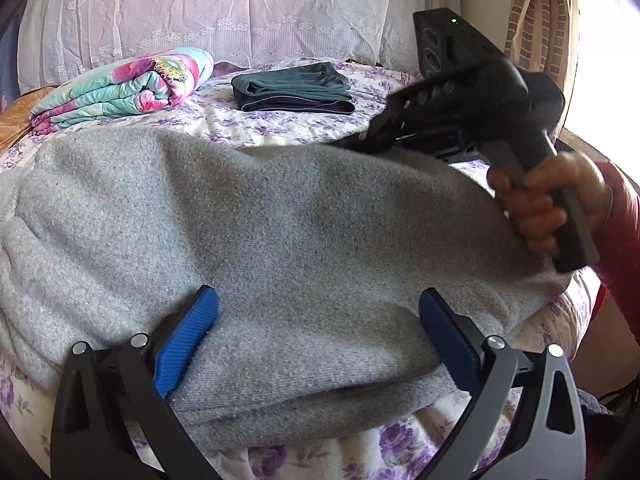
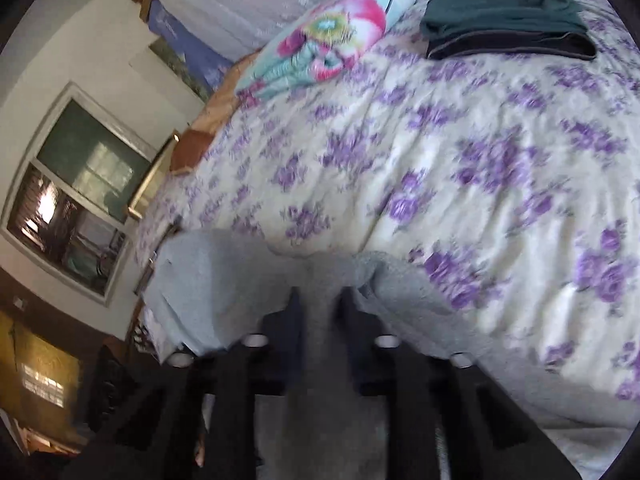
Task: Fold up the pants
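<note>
Grey fleece pants lie folded in a thick bundle across the near part of the bed. My left gripper is open, its blue pads spread over the near edge of the pants. My right gripper is shut on a fold of the grey pants and holds it just above the bedspread. The right gripper also shows in the left wrist view, at the far right side of the pants, held by a hand.
The bed has a white bedspread with purple flowers. Folded dark green pants and a rolled floral quilt lie at the far side near a lace-covered headboard. A window is at the left.
</note>
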Available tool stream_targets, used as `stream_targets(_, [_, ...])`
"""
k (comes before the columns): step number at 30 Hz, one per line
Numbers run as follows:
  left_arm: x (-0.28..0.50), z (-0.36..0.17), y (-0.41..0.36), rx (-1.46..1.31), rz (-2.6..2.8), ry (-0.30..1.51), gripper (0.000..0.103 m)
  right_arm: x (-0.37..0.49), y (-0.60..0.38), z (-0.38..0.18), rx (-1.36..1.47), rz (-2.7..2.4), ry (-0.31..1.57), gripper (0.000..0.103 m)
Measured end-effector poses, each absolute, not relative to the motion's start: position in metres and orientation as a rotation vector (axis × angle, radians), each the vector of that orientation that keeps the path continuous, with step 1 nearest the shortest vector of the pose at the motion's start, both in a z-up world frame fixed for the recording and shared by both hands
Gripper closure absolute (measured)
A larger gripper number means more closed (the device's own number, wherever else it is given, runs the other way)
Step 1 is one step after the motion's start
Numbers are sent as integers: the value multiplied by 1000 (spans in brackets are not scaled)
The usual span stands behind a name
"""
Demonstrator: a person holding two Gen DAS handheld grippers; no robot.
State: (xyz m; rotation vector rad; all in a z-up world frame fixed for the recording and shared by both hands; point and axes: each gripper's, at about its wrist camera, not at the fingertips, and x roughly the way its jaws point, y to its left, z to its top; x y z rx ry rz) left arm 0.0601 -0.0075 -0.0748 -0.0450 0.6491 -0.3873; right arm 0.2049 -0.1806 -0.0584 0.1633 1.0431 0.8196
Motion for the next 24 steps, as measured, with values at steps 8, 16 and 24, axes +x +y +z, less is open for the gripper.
stream_targets(8, [61, -74, -7, -41, -382, 656, 5, 241, -168, -79, 0, 637, 979, 96])
stream_targets(16, [57, -53, 9, -129, -418, 689, 5, 205, -211, -31, 140, 658, 816, 69])
stream_targets(24, [102, -44, 76, -250, -263, 804, 5, 170, -195, -83, -113, 629, 897, 69])
